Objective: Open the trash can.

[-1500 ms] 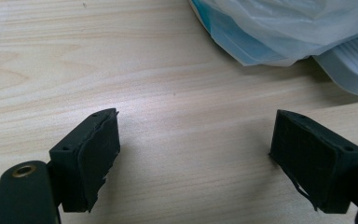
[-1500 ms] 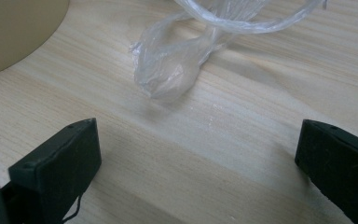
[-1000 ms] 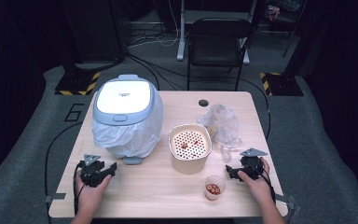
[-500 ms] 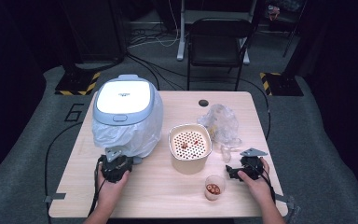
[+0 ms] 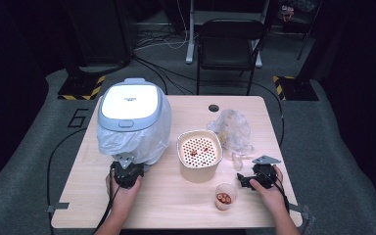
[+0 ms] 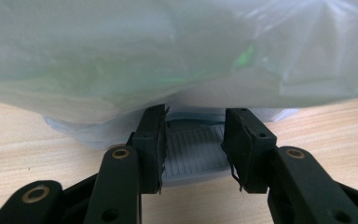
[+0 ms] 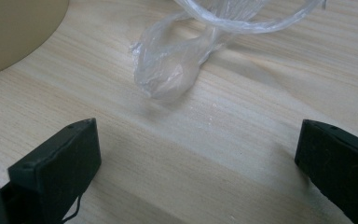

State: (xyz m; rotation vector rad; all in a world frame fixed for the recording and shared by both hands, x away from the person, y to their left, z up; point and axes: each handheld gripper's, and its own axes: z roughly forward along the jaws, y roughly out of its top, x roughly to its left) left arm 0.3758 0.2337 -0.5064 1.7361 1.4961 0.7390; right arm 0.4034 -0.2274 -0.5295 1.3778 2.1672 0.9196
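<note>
A large grey numeral "6" (image 5: 78,118) stands on the floor mat (image 5: 39,147) to the left of the table (image 5: 176,205), and it reads clearly in the high view. On the white lid (image 5: 129,102) of the rice cooker (image 5: 133,122) sits a small dark mark (image 5: 129,98), probably a brand logo, but it is too small to read. No other writing can be made out.
</note>
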